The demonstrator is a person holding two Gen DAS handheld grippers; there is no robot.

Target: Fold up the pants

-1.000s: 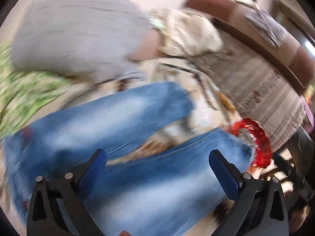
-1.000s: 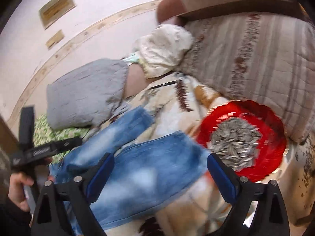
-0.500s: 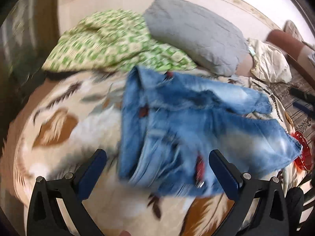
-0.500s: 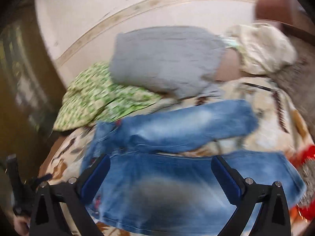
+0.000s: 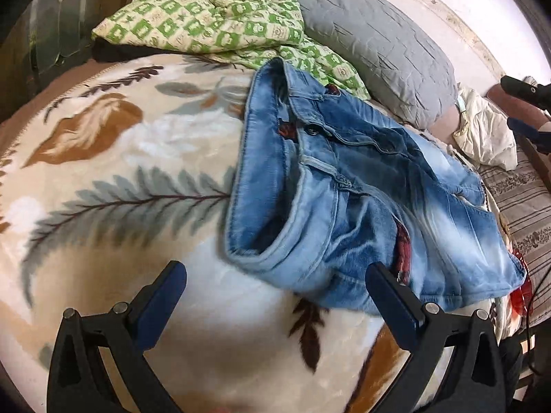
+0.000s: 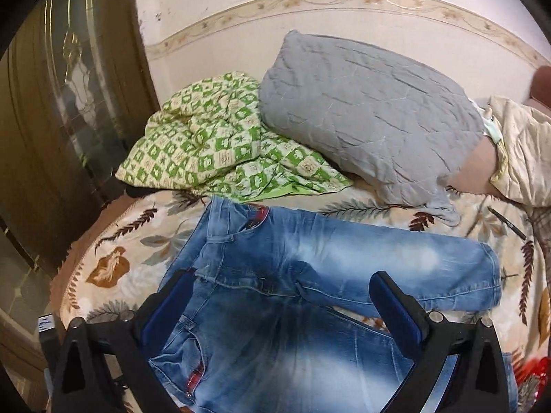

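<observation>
The work surface is a bed covered by a cream plush blanket (image 5: 113,179) printed with grey fern fronds and brown leaves. Blue denim pants (image 6: 282,275) lie spread flat on the blanket, waistband toward the door side, both legs running to the right; in the left wrist view the waistband stands open.

Beyond the pants, against the wall, a green-and-cream checked quilt (image 6: 213,148) is bunched up, with a grey pillow (image 6: 365,117) just beside it and overlapping its edge. A cream pillow (image 6: 523,158) sits farther right. The wall (image 6: 310,20) is off-white with a floral border strip. A dark wooden door with a glass panel (image 6: 62,110) stands at the left.

Left gripper (image 5: 275,292) — jaws wide apart, nothing between them, poised above the blanket near the waistband. Right gripper (image 6: 282,296) — jaws just opened to full spread, above the pants without pressing on them.
</observation>
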